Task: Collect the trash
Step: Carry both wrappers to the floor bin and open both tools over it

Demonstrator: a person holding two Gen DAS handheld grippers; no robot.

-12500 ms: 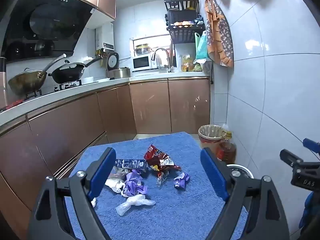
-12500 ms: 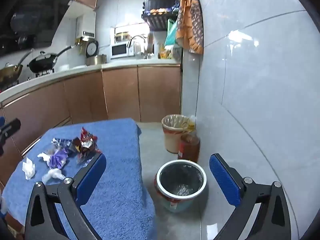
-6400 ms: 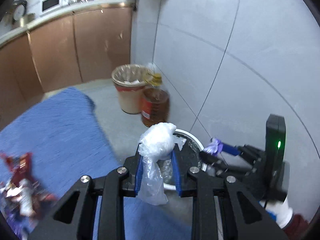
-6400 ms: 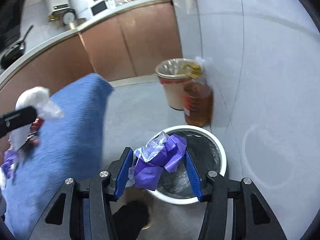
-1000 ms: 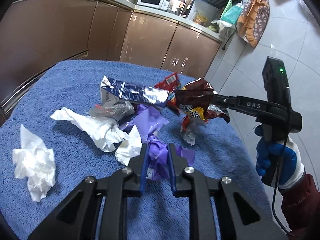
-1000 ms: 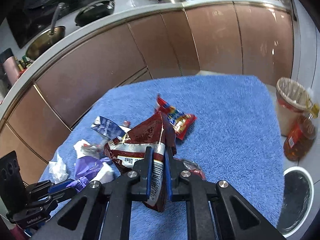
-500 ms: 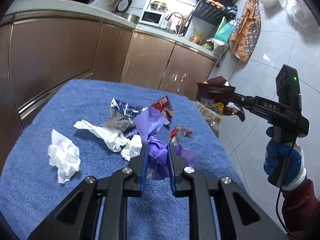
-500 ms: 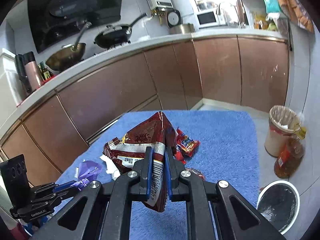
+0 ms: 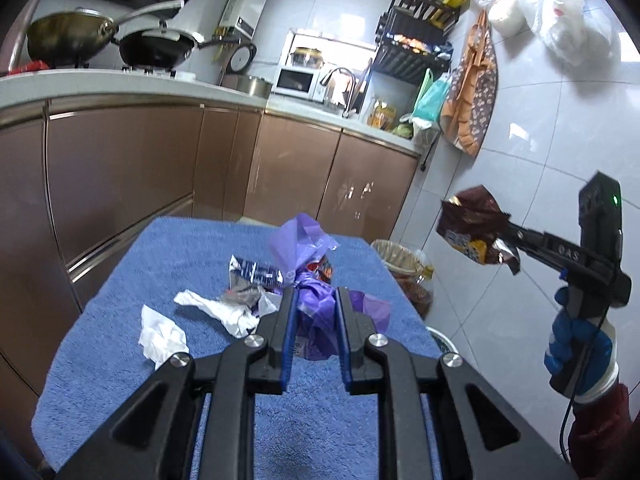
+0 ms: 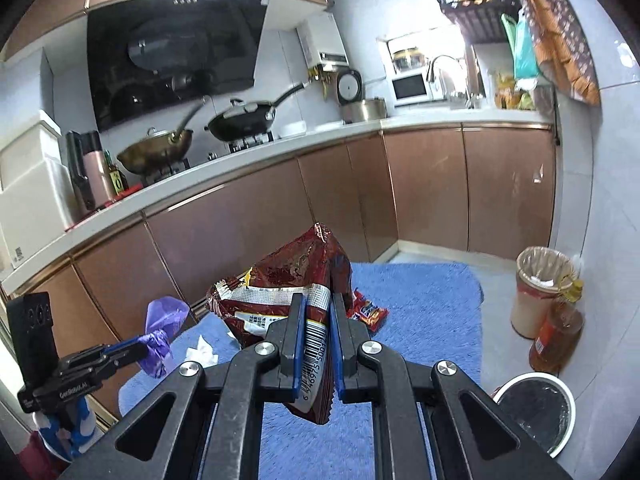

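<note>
Above the blue-towelled bench (image 9: 120, 360), the left hand-held gripper (image 9: 316, 300) pinches a purple bag (image 9: 308, 276) (long axis upright); the right hand-held gripper (image 10: 318, 308) clamps a brown snack wrapper (image 10: 288, 276), tip pointing up, beyond the bench's right edge

— What sort of place is shown?

— A home kitchen is shown. A long worktop (image 10: 280, 152) is seen above brown cabinet doors (image 10: 424, 188), and a wok (image 10: 154, 152) and a black pan (image 10: 244, 122) are set on a gas stove under a dark extractor hood (image 10: 172, 60).

— What else marks it as lived in?

— A microwave (image 9: 298, 82), a tap (image 9: 344, 80) and a rice cooker (image 10: 349, 87) are placed along the far wall. A dish rack (image 9: 416, 40) is mounted higher up, and an apron (image 9: 472, 96) is hung on the white tiled wall (image 9: 560, 140). A lined bin (image 10: 538, 292) and an oil bottle (image 10: 554, 336) are kept on the floor.
</note>
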